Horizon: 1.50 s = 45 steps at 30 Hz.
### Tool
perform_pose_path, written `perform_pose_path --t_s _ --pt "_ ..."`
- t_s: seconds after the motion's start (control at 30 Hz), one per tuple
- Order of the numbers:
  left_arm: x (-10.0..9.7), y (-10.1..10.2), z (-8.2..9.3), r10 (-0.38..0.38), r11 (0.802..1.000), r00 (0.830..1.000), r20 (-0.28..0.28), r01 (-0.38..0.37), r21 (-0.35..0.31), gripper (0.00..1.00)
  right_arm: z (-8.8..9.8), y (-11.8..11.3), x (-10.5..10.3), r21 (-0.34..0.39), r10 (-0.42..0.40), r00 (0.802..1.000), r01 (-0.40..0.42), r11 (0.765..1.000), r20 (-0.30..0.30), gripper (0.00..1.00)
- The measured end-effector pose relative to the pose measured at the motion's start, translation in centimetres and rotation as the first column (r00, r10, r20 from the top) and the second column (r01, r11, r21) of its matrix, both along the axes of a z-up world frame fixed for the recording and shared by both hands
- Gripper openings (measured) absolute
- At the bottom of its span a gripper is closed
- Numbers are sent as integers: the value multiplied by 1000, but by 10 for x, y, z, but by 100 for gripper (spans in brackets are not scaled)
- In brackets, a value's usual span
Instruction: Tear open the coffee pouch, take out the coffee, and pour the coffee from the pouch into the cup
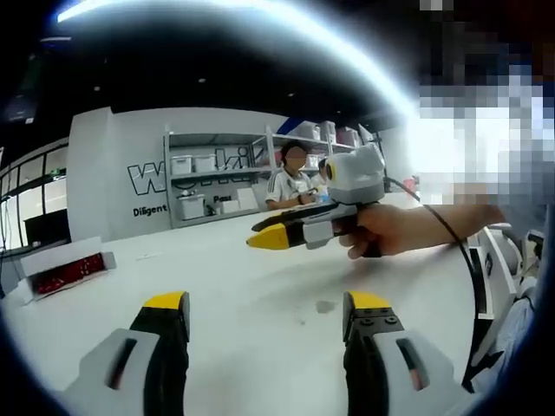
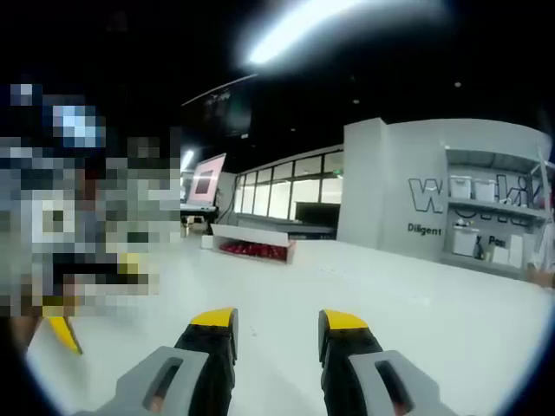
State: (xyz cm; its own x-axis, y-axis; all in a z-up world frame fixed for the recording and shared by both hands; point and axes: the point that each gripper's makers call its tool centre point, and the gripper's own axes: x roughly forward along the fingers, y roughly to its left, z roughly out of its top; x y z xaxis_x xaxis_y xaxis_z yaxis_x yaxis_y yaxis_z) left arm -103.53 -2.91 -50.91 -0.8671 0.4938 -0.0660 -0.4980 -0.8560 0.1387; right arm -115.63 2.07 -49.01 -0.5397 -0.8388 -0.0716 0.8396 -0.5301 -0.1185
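Neither pouch nor cup lies on the white bench; both the left hand-held gripper and the right hand-held gripper are spread and empty; a coffee pouch is probably light, crinkly and slippery, best pinched near its top edge.

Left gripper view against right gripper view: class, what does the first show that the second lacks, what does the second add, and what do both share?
Left gripper view: a hand holding the right tool, and a seated person. Right gripper view: a glass wall and a pink screen. Both: the white table, the red-filled box, the lettered wall and the shelves.
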Motion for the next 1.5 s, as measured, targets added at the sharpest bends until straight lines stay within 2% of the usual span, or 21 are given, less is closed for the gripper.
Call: perform_pose_path --t_s 1.17,1.5 --pt "-2 -3 0 21 1000 1000 -3 -21 -9 73 0 -23 -13 26 19 1000 -19 999 7 38" --pt "0 -3 1 18 1000 1000 -11 -18 -12 73 -2 -34 -10 36 38 999 -38 999 12 39"
